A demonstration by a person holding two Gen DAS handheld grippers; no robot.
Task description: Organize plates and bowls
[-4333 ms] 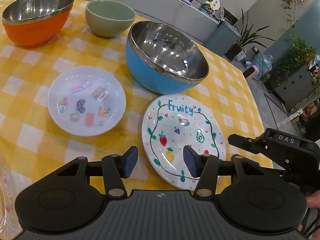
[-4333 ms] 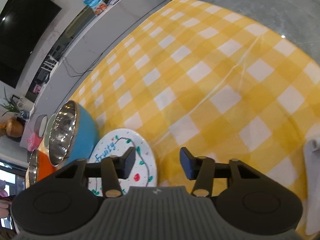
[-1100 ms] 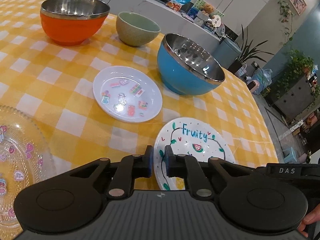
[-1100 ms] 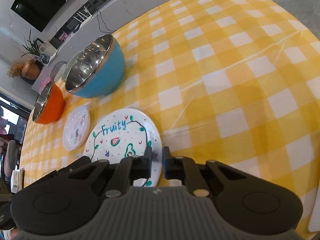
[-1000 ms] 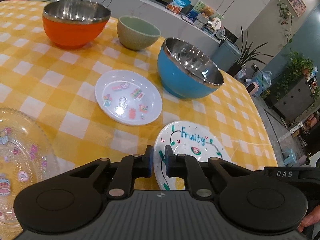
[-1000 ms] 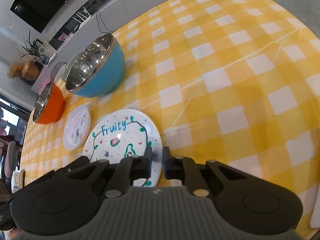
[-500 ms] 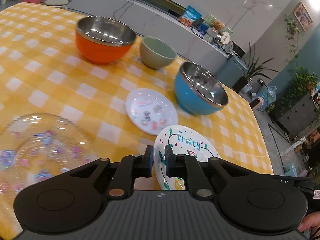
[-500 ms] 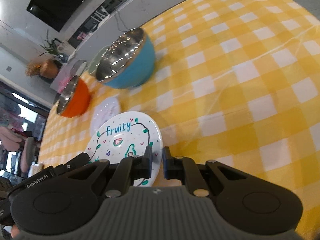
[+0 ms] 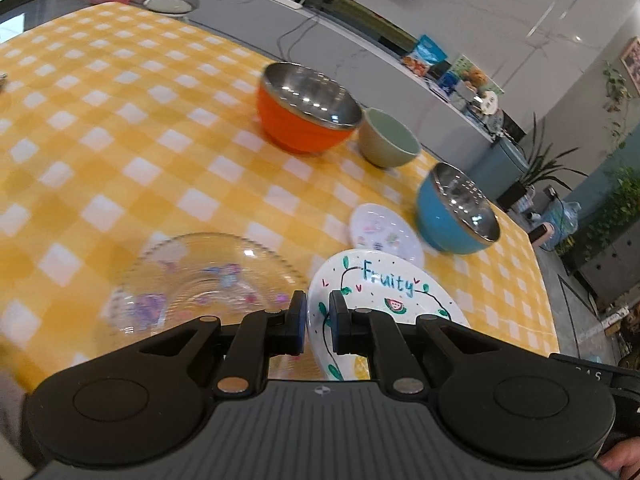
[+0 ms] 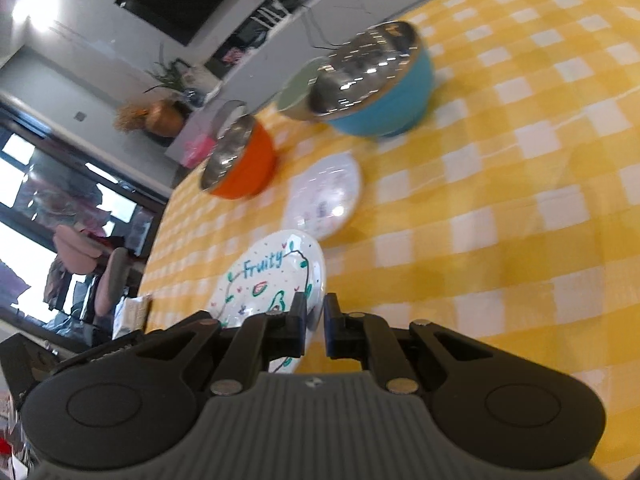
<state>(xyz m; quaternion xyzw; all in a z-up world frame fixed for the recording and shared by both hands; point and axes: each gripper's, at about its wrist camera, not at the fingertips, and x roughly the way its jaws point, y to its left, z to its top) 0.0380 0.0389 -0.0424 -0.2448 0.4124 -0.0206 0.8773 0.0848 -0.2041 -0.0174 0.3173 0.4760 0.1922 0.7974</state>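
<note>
Two grippers share the Fruity plate (image 9: 384, 292). Left view: left gripper (image 9: 318, 322), fingers pinched on its rim, beside the glass plate (image 9: 200, 276) — keep it level. Right view: right gripper (image 10: 315, 322) clamps the opposite rim above the counter (image 10: 520, 208) — move both together.

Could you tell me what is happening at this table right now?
A person holds the Fruity plate by its rim with both tools: the left gripper and the right gripper are each shut on its edge. It seems lifted off the yellow checked cloth, beside a clear glass plate. A small white plate and orange, green and blue bowls stand behind.
</note>
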